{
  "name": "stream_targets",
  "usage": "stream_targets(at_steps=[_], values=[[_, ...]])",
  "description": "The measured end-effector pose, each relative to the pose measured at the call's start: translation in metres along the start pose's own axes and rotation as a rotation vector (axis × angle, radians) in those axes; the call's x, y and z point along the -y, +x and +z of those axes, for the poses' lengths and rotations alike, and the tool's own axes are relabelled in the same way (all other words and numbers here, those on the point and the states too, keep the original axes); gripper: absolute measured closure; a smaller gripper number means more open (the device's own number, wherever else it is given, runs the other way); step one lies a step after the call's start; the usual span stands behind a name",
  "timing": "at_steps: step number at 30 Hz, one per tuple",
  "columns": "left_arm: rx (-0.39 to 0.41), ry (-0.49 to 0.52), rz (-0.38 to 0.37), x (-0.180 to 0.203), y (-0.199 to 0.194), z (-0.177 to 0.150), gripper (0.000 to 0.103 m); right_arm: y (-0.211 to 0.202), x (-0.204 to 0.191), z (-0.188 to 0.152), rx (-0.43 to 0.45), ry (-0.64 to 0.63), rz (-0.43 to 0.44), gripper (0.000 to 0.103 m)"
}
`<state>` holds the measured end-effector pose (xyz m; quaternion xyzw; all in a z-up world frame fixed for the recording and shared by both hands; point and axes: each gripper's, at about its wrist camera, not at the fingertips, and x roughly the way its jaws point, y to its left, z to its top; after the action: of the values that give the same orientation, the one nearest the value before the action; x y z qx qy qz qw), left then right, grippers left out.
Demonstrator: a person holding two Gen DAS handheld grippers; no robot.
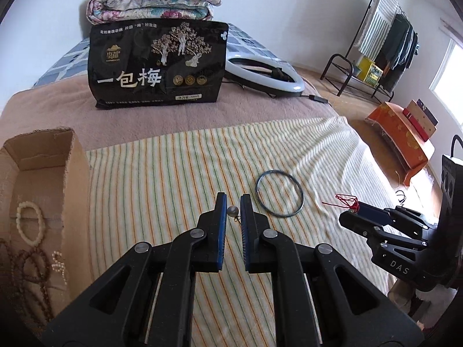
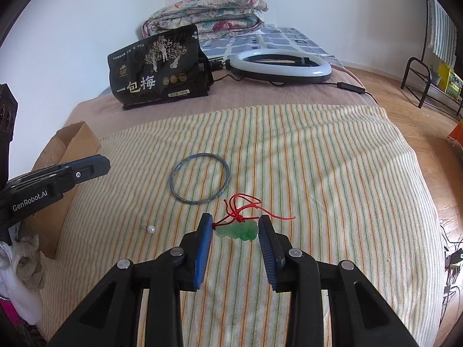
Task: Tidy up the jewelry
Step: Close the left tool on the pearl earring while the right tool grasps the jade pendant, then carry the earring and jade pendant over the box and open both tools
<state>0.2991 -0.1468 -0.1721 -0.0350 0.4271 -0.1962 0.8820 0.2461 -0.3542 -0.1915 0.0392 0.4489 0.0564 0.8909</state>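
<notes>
A small pearl earring [image 1: 233,211] lies on the striped towel [image 1: 173,179], between the tips of my open left gripper [image 1: 233,202]; it also shows in the right wrist view [image 2: 151,229]. A thin blue bangle [image 1: 279,193] lies just right of it, also seen from the right wrist [image 2: 200,178]. A green jade pendant [image 2: 240,231] on a red cord [image 2: 243,204] lies between the fingers of my open right gripper [image 2: 235,221], which stand on either side of it. A cardboard box [image 1: 73,156] at the left holds bead bracelets [image 1: 29,225].
A black snack bag [image 1: 157,65] stands at the back, with a folded quilt [image 1: 153,1] behind it and a ring light [image 2: 280,65] to its right. The bed edge drops to wooden floor [image 2: 428,133] on the right. A clothes rack [image 1: 385,43] stands far right.
</notes>
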Motion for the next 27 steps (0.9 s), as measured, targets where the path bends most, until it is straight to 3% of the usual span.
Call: stream_targets(at_steps=[17,27], values=[[0.134,-0.06,0.03,-0.044,-0.073,0.019,0.096,-0.046,-0.054,0.022,0.122,-0.057,0.059,0.07],[0.169,-0.103,0.076,-0.082,-0.098,0.017,0.096,-0.06,-0.106,0.03,0.163,-0.11,0.128,0.07]])
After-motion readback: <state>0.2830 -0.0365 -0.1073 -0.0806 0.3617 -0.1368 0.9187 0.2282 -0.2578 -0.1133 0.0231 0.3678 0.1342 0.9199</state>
